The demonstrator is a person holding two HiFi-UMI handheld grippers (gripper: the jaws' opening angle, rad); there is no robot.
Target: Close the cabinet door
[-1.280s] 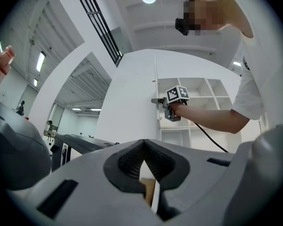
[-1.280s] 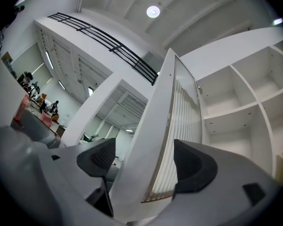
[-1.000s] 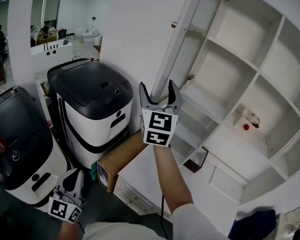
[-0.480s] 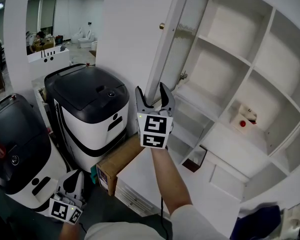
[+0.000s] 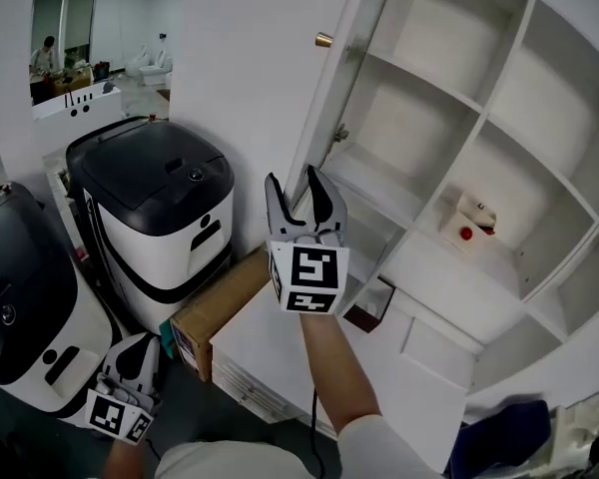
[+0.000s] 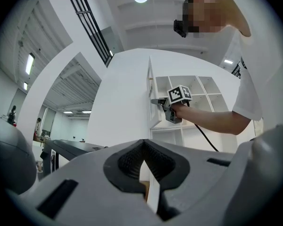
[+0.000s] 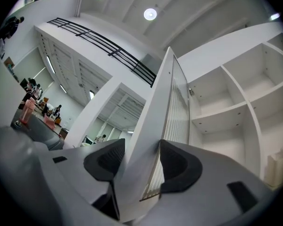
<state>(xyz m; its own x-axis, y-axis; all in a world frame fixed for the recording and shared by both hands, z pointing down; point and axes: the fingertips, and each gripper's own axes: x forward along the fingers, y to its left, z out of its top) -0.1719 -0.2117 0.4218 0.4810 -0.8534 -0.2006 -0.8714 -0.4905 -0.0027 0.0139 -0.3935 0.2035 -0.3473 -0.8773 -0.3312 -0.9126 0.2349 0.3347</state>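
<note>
Head view: right tongs now astride door edge, jaws narrower than second ago, closing. Door wide open, left of shelves. Left tongs low, near. Machine and box behind door, not in swing path, I judge.
Left gripper view: jaws pressed together, empty.
Right gripper view: door edge between pads, not clamped yet.

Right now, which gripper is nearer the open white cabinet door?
Right. The right gripper straddles the edge of the white cabinet door, jaws closing; left gripper hangs low, apart.
</note>
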